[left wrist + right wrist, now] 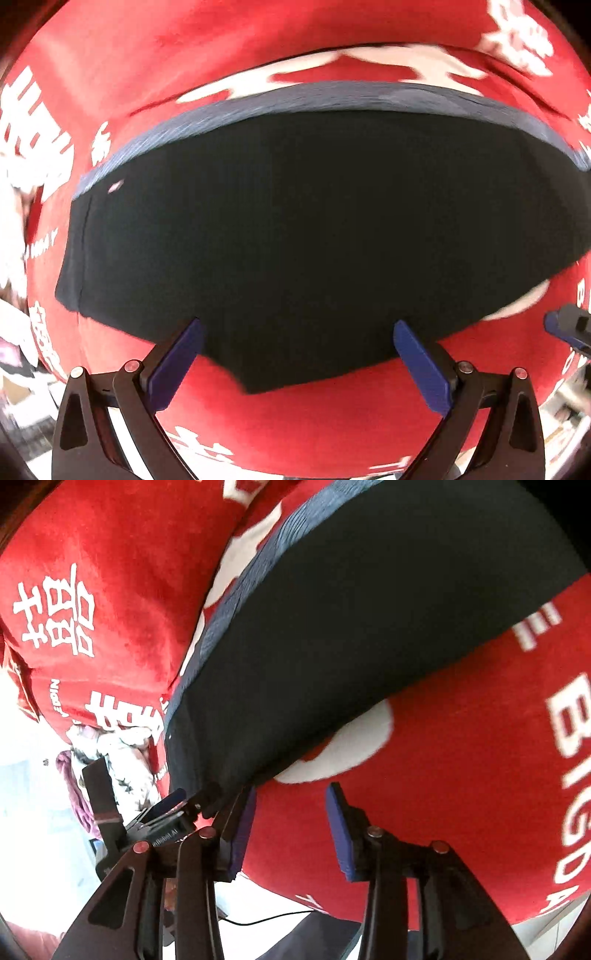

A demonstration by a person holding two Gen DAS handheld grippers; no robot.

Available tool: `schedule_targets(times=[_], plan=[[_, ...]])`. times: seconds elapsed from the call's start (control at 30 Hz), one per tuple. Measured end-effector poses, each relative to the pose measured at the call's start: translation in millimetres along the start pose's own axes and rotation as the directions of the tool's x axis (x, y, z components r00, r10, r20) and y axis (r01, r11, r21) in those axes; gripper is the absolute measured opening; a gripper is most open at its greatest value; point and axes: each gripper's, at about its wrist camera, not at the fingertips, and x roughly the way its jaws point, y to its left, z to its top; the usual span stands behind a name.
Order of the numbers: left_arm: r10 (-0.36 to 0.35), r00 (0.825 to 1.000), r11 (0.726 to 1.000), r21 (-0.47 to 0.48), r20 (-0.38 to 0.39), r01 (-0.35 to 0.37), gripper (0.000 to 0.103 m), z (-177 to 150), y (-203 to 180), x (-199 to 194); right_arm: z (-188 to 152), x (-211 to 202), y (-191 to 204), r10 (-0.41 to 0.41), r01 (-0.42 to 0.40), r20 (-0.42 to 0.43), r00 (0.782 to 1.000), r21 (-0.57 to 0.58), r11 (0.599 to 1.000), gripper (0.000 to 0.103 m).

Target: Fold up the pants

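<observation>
A red cloth (140, 81) printed with white characters is spread over the whole work surface; whether a bed or a tabletop lies beneath cannot be told. On it the pants (314, 221) are laid as a flat, dark, already doubled panel, with a blue-grey band (258, 101) along the far edge in the left wrist view.

The left gripper (295, 354) is held above the near edge of the pants, pointing down, its blue fingers (177, 362) spread wide with nothing between them. The right gripper (290, 830) is placed just off the near corner of the pants, over bare red cloth, its fingers (341, 834) parted and empty.

The step in hand is judged to be a release and a regrip for the next fold. For this to be done well, the near edge should be taken at two points spaced evenly, with all layers caught together rather than the top one alone. The edge should then be carried level towards the blue-grey band and laid down square, so that no wrinkle is dragged in. A pile of laundry (122, 760) beyond the cloth's edge should be kept clear of.
</observation>
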Motion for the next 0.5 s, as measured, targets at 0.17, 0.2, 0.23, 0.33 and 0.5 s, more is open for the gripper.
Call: schedule_targets(times=[0.17,0.2,0.23,0.33,0.5], plan=[[-0.005,1.000,0.999,0.042,-0.005,0.006,0.103,7.6,-36.7,-3.7,1.1,-18.1,-14.8,-0.007,0.007,0.025,1.000,0.007,1.000,0.044],[-0.009,1.000,0.999,0.047,-0.004,0.010,0.103,9.0,-42.4,-4.6,1.4,-22.4,-18.7,-0.007,0.007,0.029,1.000,0.008,1.000,0.044],[-0.010,1.000,0.998,0.060,-0.001,0.010,0.103,10.8,-50.6,-6.0,1.7,-27.4,-22.8,-0.008,0.008,0.034,0.999,0.009,1.000,0.044],[-0.004,1.000,0.995,0.096,0.002,0.004,0.103,16.8,-69.5,-9.3,3.7,-39.8,-33.3,-0.012,0.011,0.051,0.999,0.016,1.000,0.044],[-0.009,1.000,0.992,0.125,0.007,0.008,0.103,24.9,-93.1,-12.9,13.3,-65.2,-56.0,-0.020,0.016,0.094,0.995,0.039,0.999,0.044]])
